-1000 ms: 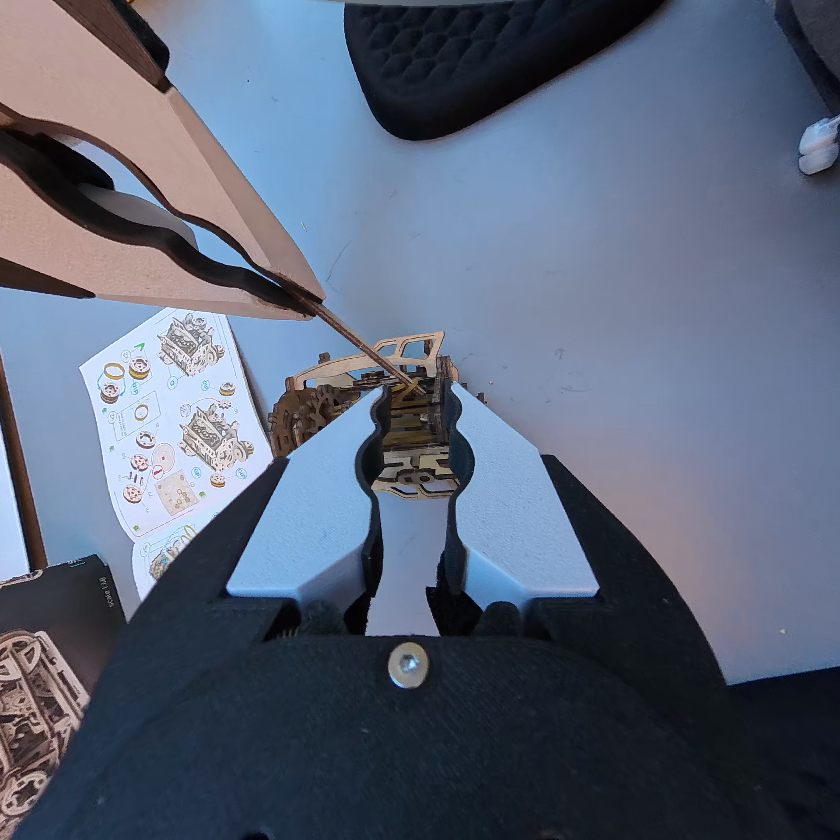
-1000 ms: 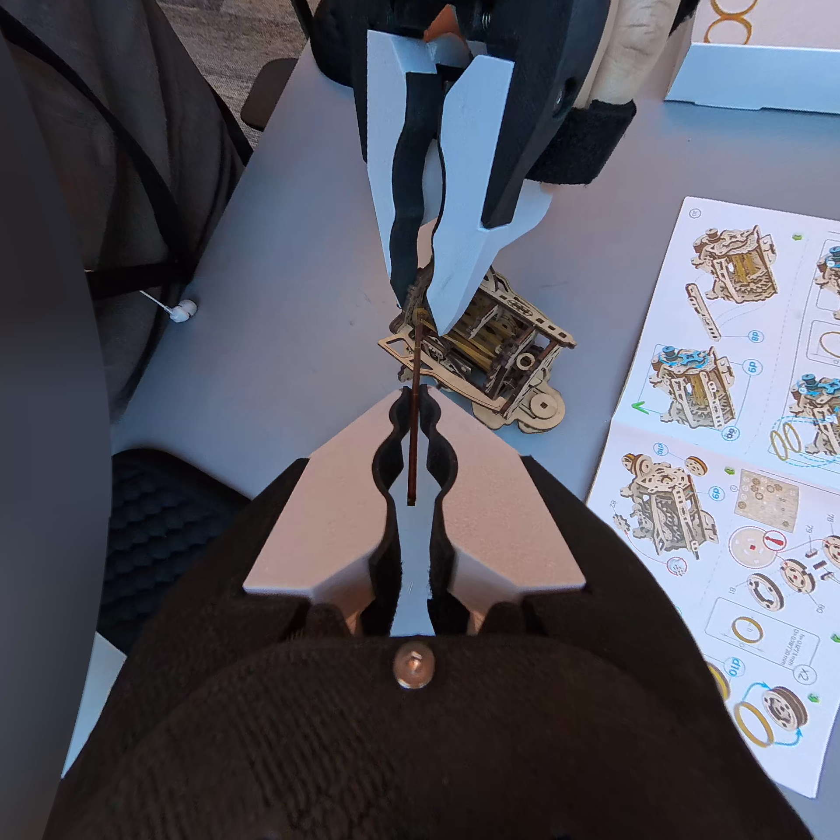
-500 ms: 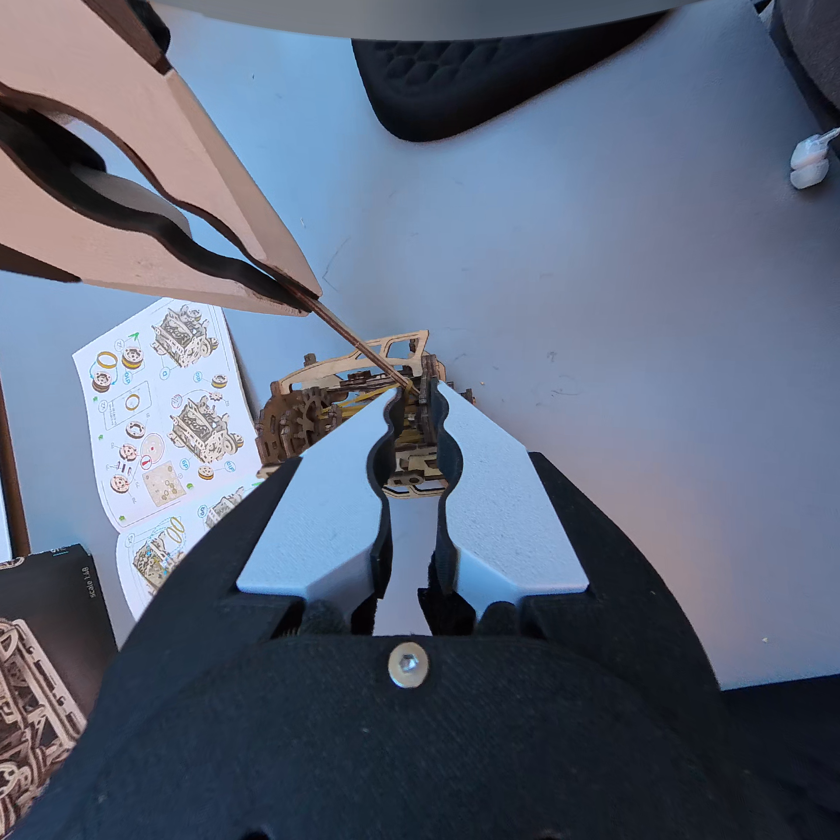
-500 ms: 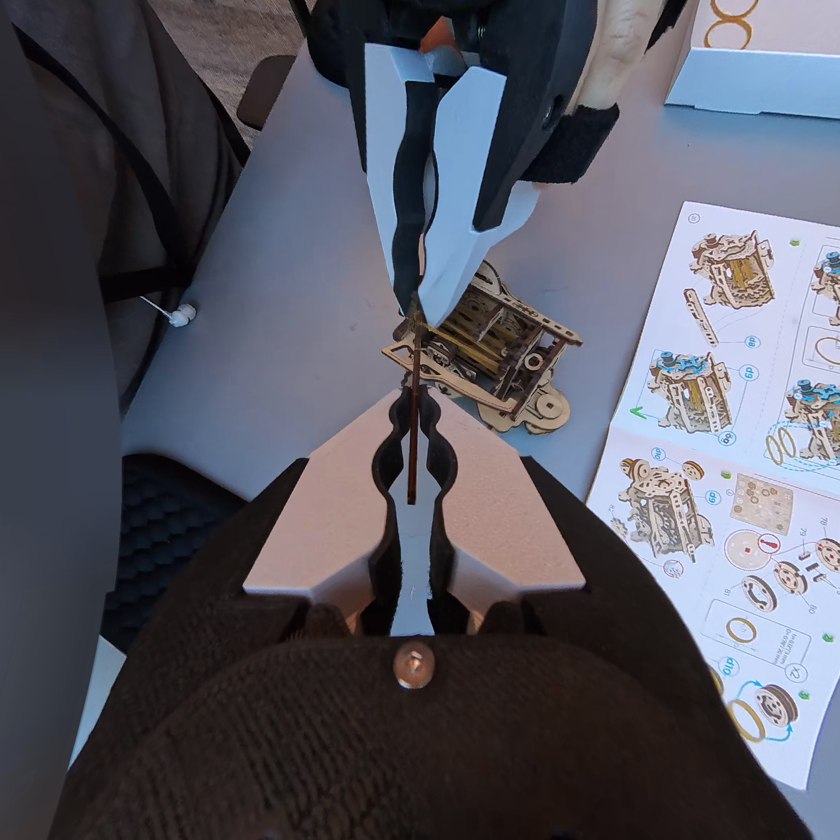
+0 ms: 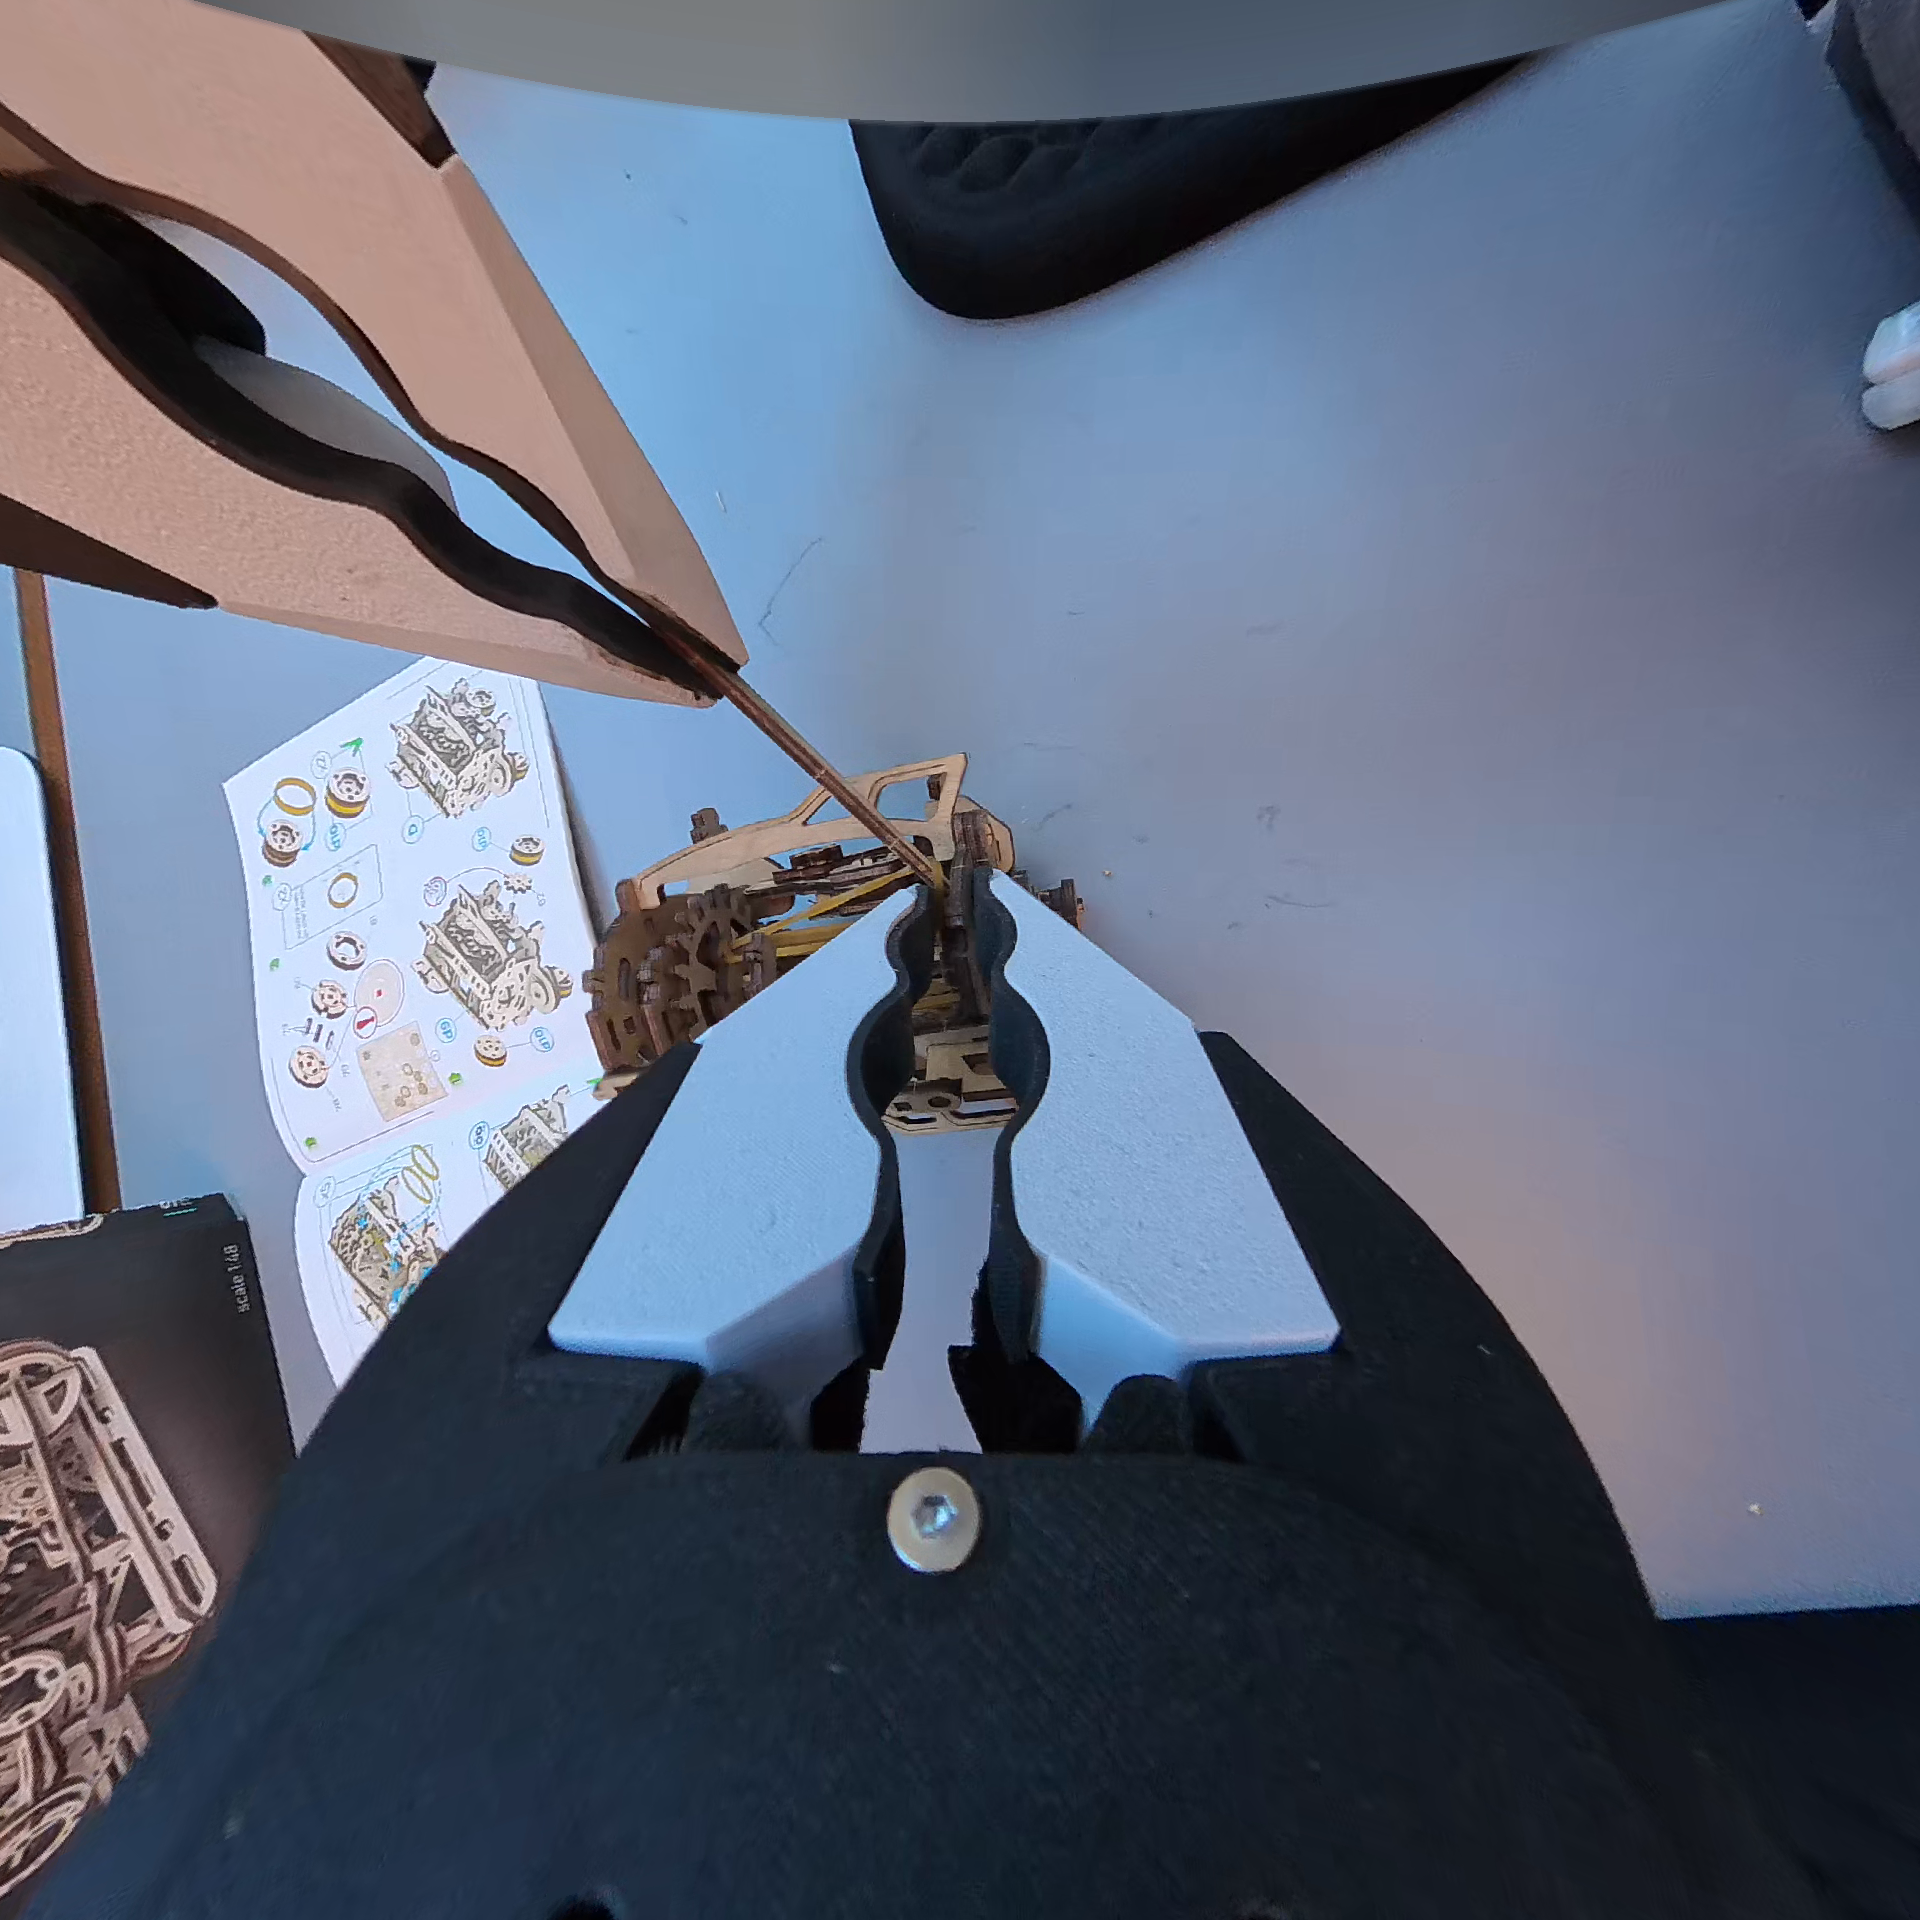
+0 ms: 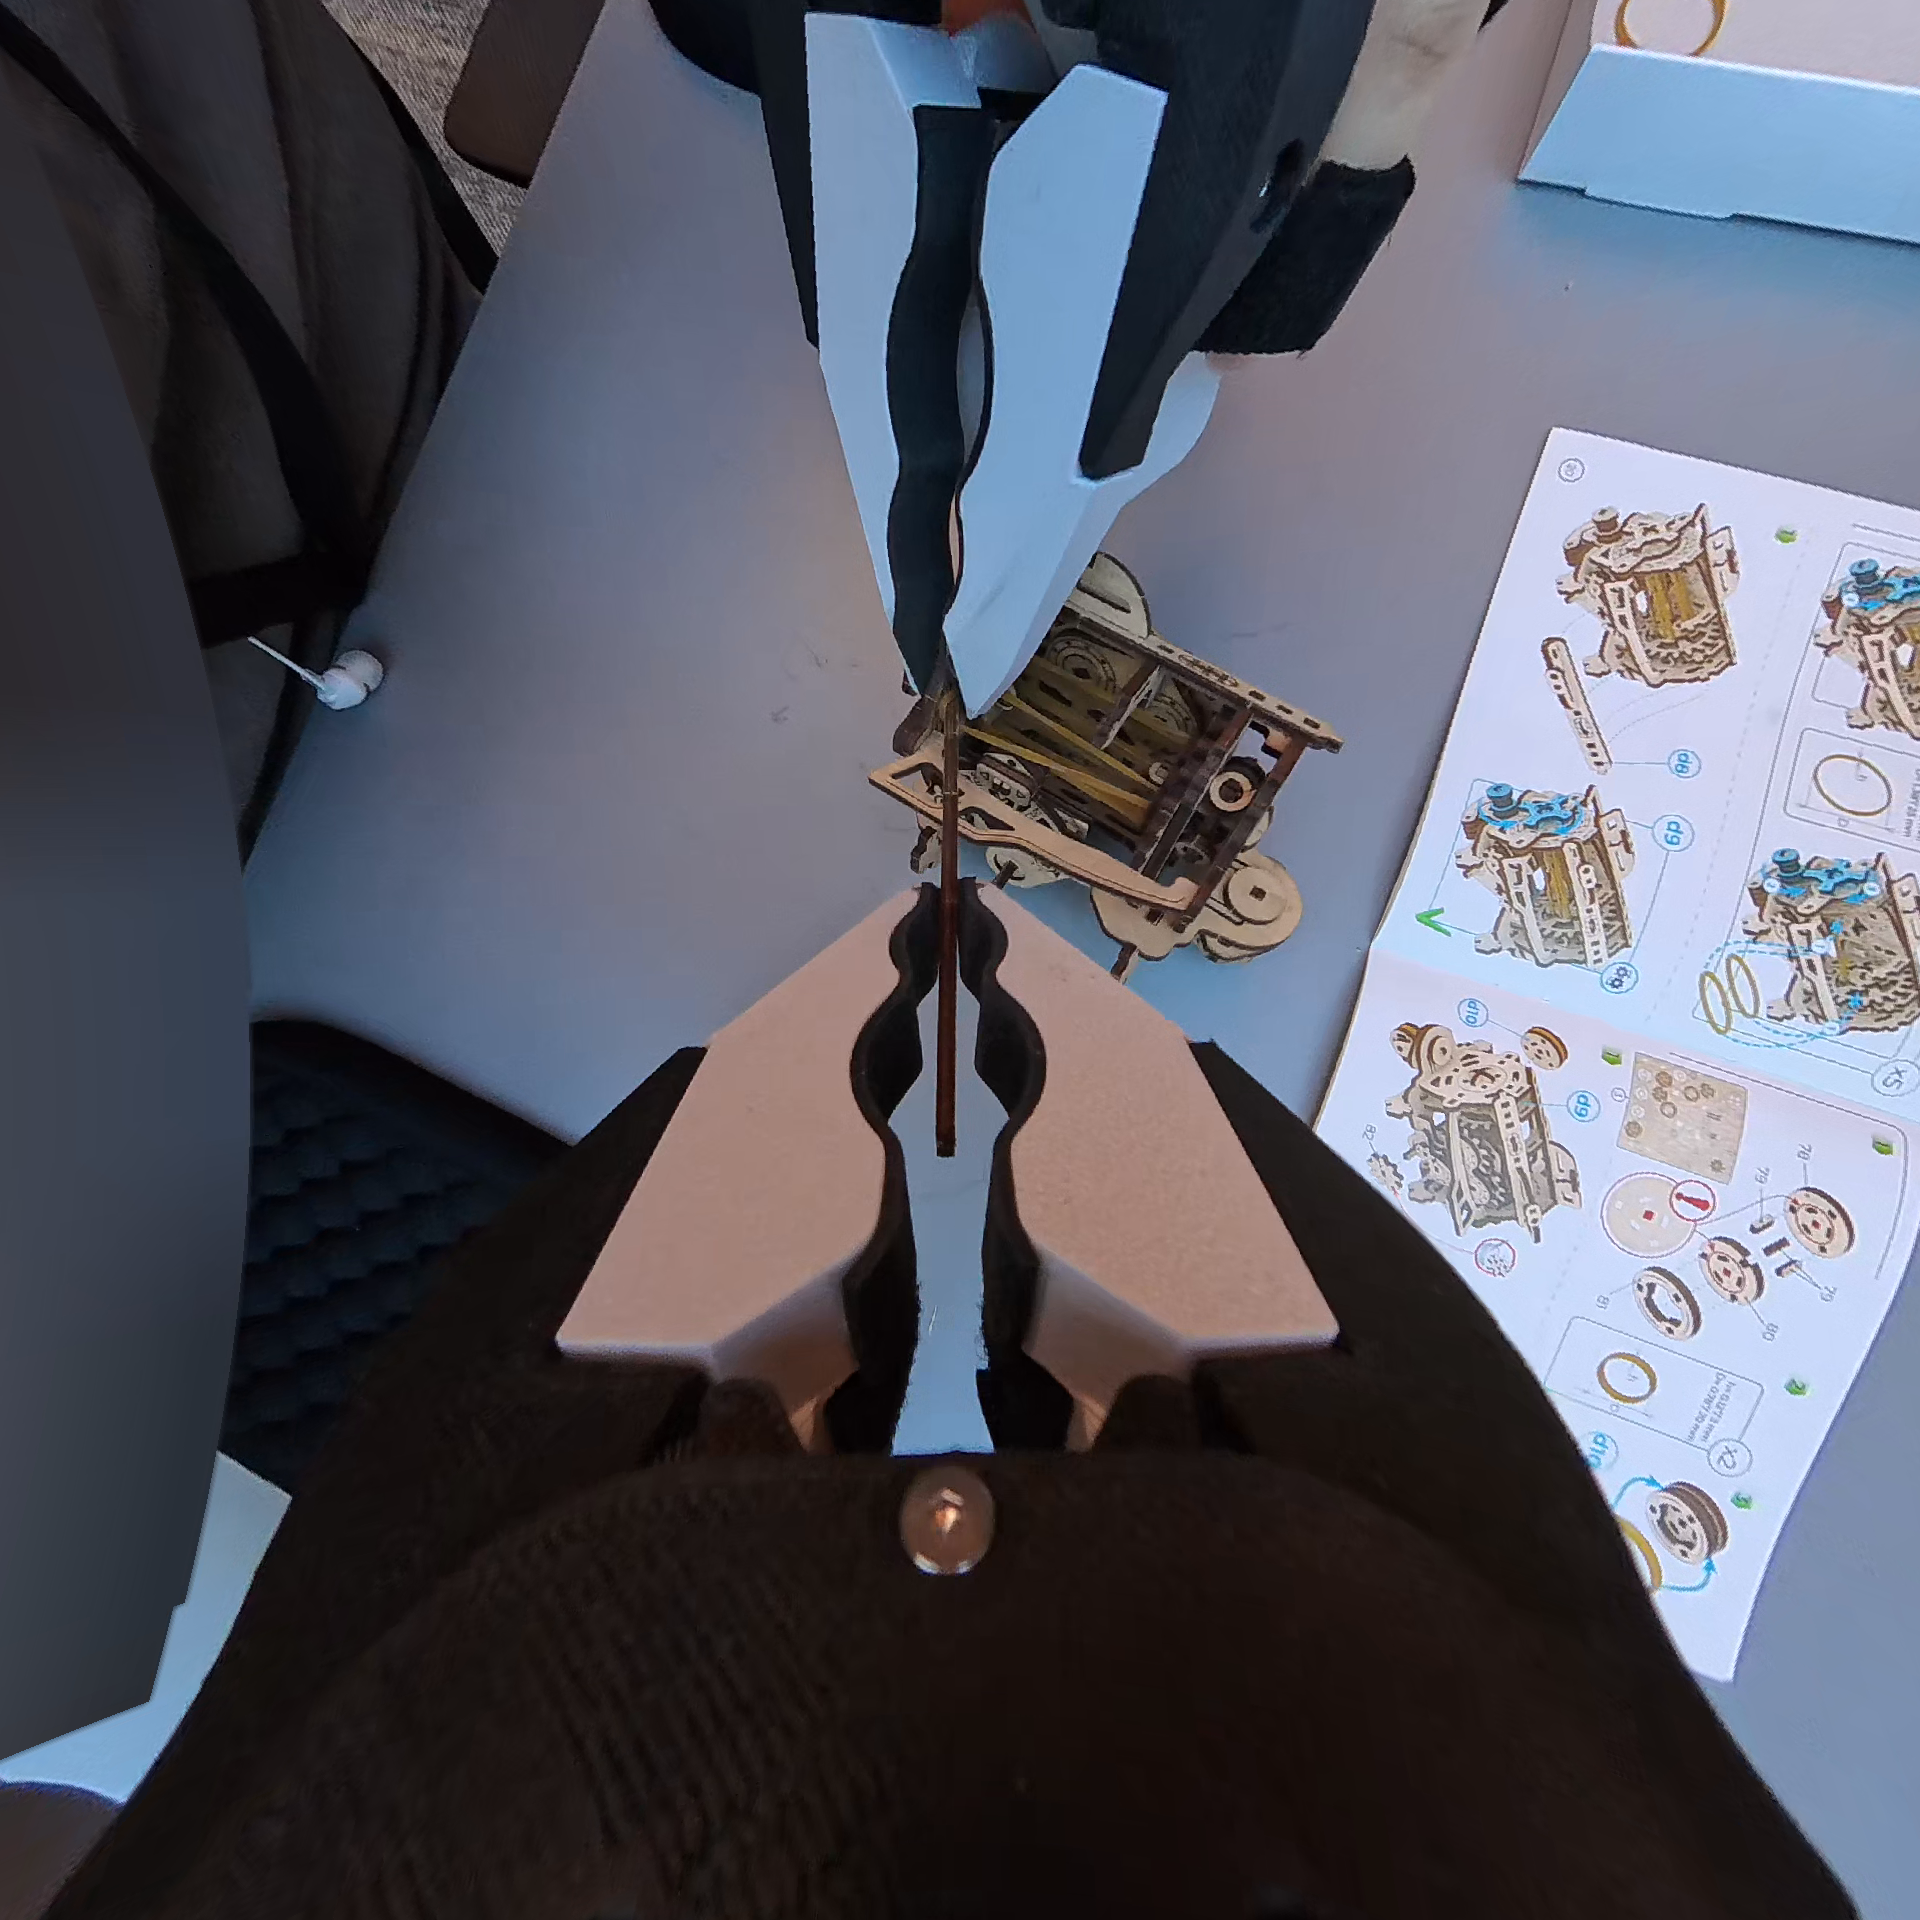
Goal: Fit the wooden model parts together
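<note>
A pale grey worktop carries the scene, with a dark quilted seat cushion beyond its far edge at 12 o'clock in the left wrist view. Near the middle sits the light-brown laser-cut wooden model with gears and yellow rubber bands, tilted on one side. At 3 o'clock in the right wrist view lies a white folded instruction sheet with printed diagrams; a black printed box lies at 8 o'clock in the left wrist view, and a small white earbud rests near the worktop's edge at 9 o'clock of the right wrist view.

The right tongs are closed on a thin dark wooden stick, whose far end reaches into the model's upper corner. The left tongs come down from above, nearly closed, pinching the model's top edge right where the stick enters.

Compared with a second ago, the model has tipped and turned slightly, more of its gear side showing in the left wrist view, and the left tongs have narrowed; the stick stays gripped as before.
</note>
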The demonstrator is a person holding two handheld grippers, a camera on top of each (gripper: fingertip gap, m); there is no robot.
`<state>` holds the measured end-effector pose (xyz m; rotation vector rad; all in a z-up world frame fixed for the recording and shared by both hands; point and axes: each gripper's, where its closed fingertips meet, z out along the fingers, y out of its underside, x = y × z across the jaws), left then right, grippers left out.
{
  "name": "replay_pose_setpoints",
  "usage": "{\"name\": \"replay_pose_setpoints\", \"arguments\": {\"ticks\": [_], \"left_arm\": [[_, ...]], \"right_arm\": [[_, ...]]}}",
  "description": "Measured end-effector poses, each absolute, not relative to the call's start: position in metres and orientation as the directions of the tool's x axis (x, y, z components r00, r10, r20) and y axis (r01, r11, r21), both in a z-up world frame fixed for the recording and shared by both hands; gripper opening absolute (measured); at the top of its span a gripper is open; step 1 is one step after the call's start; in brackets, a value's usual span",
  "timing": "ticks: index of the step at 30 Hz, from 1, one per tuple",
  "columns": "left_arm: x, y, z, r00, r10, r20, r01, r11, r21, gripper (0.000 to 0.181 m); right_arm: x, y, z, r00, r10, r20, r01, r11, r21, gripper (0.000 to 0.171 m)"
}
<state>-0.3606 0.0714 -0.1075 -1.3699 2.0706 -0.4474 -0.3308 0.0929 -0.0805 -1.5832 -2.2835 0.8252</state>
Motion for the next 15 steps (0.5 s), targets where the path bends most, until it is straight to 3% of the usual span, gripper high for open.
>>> {"name": "replay_pose_setpoints", "arguments": {"ticks": [15], "left_arm": [[-0.3611, 0.0713, -0.1077, -0.264, -0.910, -0.320, -0.695, 0.409, -0.591, 0.002]], "right_arm": [[-0.3306, 0.0912, -0.0807, -0.377, 0.923, -0.076, 0.800, 0.283, -0.528, 0.001]]}}
